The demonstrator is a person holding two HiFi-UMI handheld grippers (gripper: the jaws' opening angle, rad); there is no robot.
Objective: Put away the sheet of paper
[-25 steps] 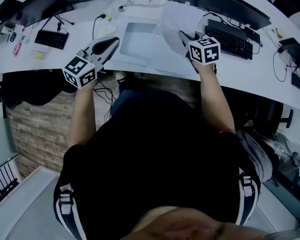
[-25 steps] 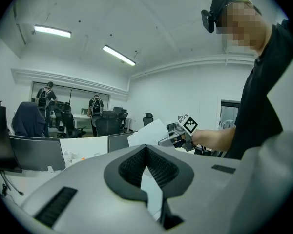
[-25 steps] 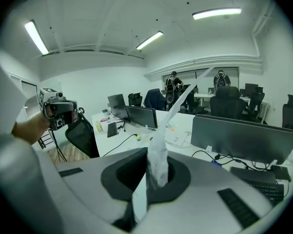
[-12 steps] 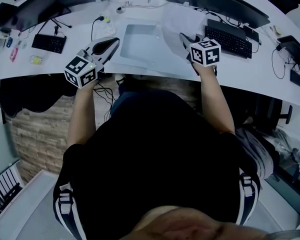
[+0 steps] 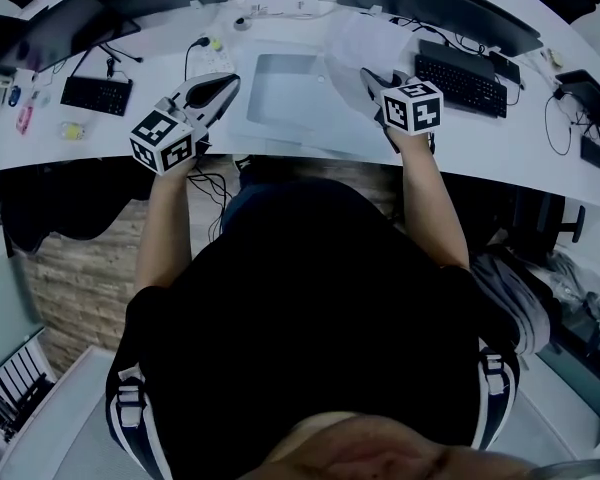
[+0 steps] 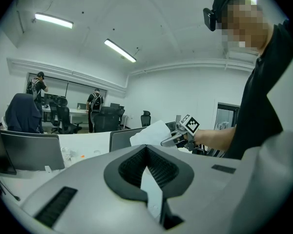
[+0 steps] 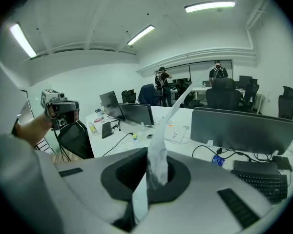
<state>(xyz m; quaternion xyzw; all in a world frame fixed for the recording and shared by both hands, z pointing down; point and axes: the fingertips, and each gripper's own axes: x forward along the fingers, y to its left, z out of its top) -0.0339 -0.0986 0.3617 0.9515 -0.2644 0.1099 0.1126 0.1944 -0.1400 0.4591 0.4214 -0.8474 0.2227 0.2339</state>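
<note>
1. White curved surface (image 5: 90,128) carries keyboards (image 5: 97,95) and monitors (image 5: 435,8), with more desks beyond.
2. Left claw (image 5: 225,83) hovers closed and empty just beside the grey tray (image 5: 280,86), free to steady it.
3. Sheet of paper (image 5: 355,38) stands lifted above the surface, right of the tray, its lower edge pinched.
4. Right claw (image 5: 368,73) is clamped on that sheet; best to carry it level over the tray, lower it flat, and release only once 1 corner rests inside.

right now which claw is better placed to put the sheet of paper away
Right. The right claw is shut on the sheet of paper; the left claw is shut, empty and clear of it.
</note>
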